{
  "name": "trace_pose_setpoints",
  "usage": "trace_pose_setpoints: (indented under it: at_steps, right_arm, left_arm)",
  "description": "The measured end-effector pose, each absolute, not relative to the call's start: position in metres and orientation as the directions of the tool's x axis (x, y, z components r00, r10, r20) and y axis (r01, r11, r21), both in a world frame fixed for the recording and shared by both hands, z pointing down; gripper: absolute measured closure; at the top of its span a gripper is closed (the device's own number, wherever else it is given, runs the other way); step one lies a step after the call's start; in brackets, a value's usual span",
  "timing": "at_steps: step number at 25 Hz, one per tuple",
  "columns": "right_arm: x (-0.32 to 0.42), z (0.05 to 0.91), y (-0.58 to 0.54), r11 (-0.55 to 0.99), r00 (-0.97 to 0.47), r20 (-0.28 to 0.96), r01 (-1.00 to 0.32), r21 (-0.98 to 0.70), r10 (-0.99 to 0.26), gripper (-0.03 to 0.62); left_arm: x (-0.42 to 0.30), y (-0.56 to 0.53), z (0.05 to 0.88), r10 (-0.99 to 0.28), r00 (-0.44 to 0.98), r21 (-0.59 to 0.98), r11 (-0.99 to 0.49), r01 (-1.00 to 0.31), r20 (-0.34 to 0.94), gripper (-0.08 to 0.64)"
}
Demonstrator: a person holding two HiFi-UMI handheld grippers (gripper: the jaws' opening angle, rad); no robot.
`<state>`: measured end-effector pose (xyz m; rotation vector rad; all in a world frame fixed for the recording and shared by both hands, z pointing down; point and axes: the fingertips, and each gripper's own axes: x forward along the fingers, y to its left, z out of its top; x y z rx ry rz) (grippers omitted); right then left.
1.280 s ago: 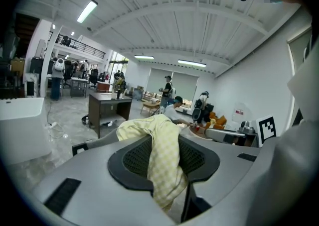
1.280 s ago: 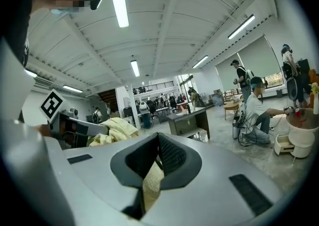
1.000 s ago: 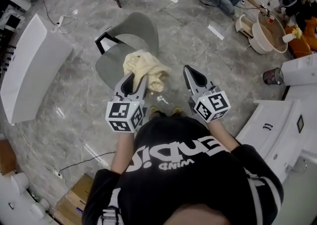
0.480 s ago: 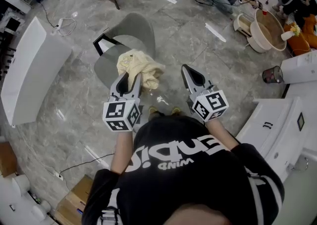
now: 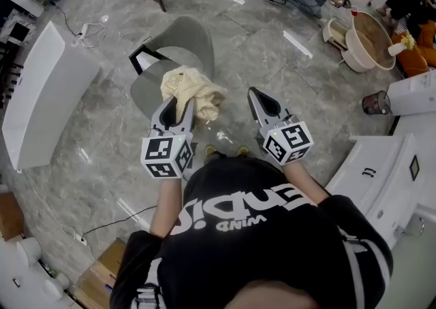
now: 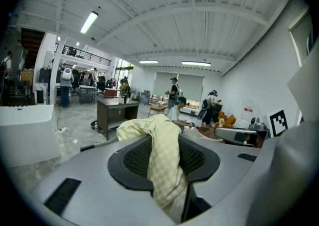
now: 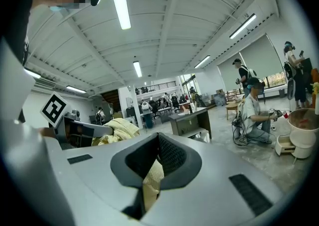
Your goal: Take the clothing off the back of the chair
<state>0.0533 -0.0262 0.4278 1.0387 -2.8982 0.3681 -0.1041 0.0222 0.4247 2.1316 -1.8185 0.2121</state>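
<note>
At the far left stands a long white rectangular counter (image 5: 41, 90) on the grey marble-patterned floor (image 5: 272, 56). Right of it is the grey upholstered chair with a curved back (image 5: 184, 45). Its back is bare. The pale yellow checked cloth garment (image 5: 191, 88) is bunched over the chair's near edge as the head view shows it, and whether it touches the seat cannot be told. The left gripper (image 5: 180, 105) has the garment clamped. In the left gripper view the fabric (image 6: 162, 165) rises over the tips of that gripper (image 6: 164, 143), runs down between the two dark ribbed pads (image 6: 137, 158) and hangs below them. Just to the right, apart from the garment in the head view, the right gripper (image 5: 253, 92) points the same way, level with the left one. In the right gripper view that gripper's (image 7: 158, 138) jaws are drawn together at the tips. A pale yellow sliver shows low in the slot, and it is unclear whether this is fabric caught there. The bunched garment (image 7: 117, 129) sits to its left. At the far right edge of the floor sits a round beige tub (image 5: 371, 42).
</note>
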Motion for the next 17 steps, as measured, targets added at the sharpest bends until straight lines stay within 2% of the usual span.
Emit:
trace_pose_setpoints:
  at_steps: [17]
  right_arm:
    - [0.0495,0.4257,-0.0313,0.752,-0.781,0.113,-0.623,-0.215,-0.614,0.578]
  left_arm:
    - [-0.1074,0.0205,0.4161,-0.933,0.164,0.146,-0.123,-0.982,0.319,0.41]
